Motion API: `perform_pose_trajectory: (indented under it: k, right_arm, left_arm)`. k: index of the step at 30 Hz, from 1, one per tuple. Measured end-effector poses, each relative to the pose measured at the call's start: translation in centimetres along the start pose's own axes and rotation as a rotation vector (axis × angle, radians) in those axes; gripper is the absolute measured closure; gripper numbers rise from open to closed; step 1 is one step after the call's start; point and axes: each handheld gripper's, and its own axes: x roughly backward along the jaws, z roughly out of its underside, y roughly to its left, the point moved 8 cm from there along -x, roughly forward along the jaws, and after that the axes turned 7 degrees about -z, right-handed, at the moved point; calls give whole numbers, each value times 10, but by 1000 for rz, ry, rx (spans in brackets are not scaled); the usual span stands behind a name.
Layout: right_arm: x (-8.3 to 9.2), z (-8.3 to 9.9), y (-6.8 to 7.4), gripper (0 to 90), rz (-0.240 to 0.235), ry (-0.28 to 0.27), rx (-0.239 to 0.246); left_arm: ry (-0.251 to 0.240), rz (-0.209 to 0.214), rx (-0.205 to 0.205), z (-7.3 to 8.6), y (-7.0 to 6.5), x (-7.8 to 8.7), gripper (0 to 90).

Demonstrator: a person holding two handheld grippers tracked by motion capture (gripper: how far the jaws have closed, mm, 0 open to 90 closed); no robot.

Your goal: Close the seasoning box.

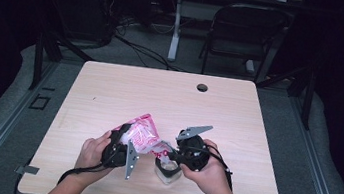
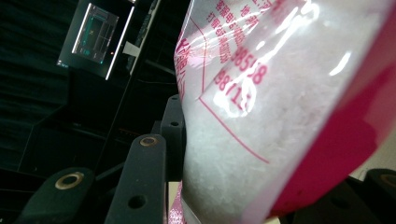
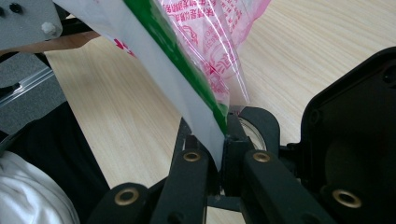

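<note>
the right tongs [image 3: 219, 154] pinch the corner of a pink printed bag [image 1: 141, 134], jaws tight on its edge. the left tongs [image 1: 126, 144] clamp the bag's full body, holding it above the desk [image 1: 160, 93]. beneath sits what seems a clear round container [image 1: 168, 171], blurred.

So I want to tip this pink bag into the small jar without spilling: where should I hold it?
Hold the pink bag by two parts. The left tool grips its full, bulging body from the side, where the white grains give the jaws something firm. The right tool pinches the flat, thin corner beside the green strip, coming from below, so that edge steers over the jar.
</note>
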Motion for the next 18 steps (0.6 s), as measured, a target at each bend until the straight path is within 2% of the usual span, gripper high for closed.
perform_pose_trajectory:
  k: [4,14,18]
  right_arm:
    - [0,0,0,897,2,0,2]
    - [0,0,0,897,7,-1,3]
    - [0,1,-1,897,2,1,-4]
  left_arm:
    - [1,2,-6,0,0,1,670]
    - [1,-18,-65,-3,6,2,670]
    - [-2,-35,-101,-6,9,4,670]
